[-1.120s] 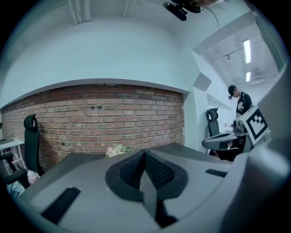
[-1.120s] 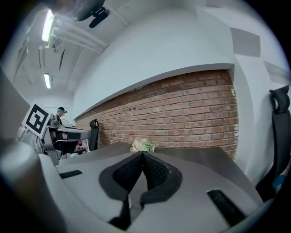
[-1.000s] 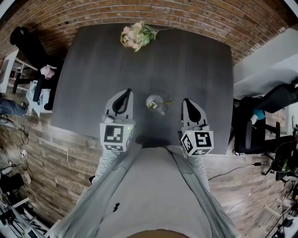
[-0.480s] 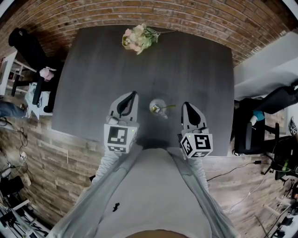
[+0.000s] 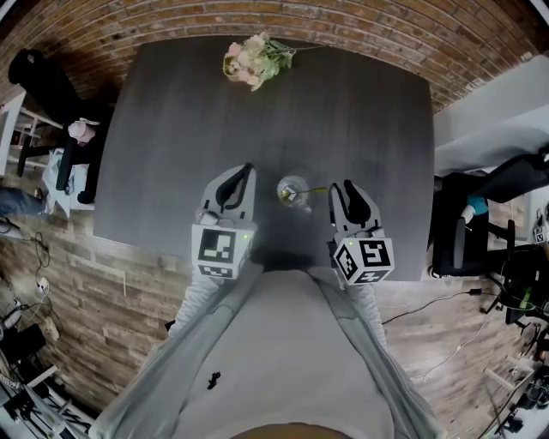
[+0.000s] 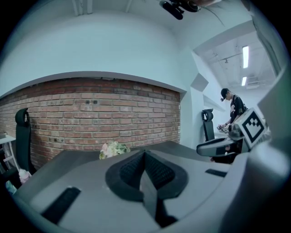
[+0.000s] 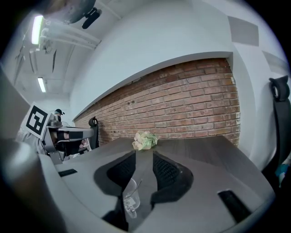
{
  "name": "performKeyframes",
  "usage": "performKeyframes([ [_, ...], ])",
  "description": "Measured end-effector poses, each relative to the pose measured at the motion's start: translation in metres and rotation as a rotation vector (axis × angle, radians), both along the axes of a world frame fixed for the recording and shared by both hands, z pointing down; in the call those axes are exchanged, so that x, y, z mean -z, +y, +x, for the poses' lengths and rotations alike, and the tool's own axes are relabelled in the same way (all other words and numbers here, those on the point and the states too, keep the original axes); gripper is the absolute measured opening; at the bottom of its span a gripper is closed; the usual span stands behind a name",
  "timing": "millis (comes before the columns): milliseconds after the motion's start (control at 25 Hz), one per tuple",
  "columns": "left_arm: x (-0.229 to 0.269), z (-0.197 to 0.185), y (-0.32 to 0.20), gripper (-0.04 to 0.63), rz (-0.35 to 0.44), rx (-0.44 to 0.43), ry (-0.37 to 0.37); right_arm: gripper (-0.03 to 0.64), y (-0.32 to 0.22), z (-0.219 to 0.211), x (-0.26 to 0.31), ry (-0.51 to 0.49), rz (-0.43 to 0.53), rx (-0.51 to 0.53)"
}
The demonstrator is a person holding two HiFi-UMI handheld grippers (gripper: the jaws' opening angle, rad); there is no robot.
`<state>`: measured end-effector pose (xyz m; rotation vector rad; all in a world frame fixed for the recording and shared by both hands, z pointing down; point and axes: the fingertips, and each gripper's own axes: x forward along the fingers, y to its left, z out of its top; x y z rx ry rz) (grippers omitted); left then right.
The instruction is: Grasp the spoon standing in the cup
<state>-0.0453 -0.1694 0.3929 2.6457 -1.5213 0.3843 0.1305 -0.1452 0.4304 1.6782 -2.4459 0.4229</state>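
Currently right claw [image 5: 342,183] opening, part-wide, empty; left claw [image 5: 246,170] closed, empty; spoon [image 7: 134,187] leans in cup [image 7: 128,199] on desk [image 5: 360,111], between claws; risk: jaw clips cup, tipping it.

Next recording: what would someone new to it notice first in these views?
A clear cup with a spoon leaning in it stands on the dark table near its close edge, between the left claw, shut, and the right claw, whose jaws are opening with nothing gripped. A pale bouquet lies alone at the table's far edge, by the brick wall.
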Motion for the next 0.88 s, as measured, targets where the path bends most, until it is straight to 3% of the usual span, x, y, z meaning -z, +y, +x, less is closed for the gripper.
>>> performKeyframes([
  [400, -0.006, -0.001, -0.002, 0.018, -0.013, -0.003, 0.006, 0.181, -0.001, -0.012, -0.015, 0.0, -0.033, 0.028],
  [880, -0.019, -0.012, 0.0, 0.018, -0.043, 0.019, 0.007, 0.206, -0.003, -0.028, -0.041, 0.028, -0.081, 0.078],
])
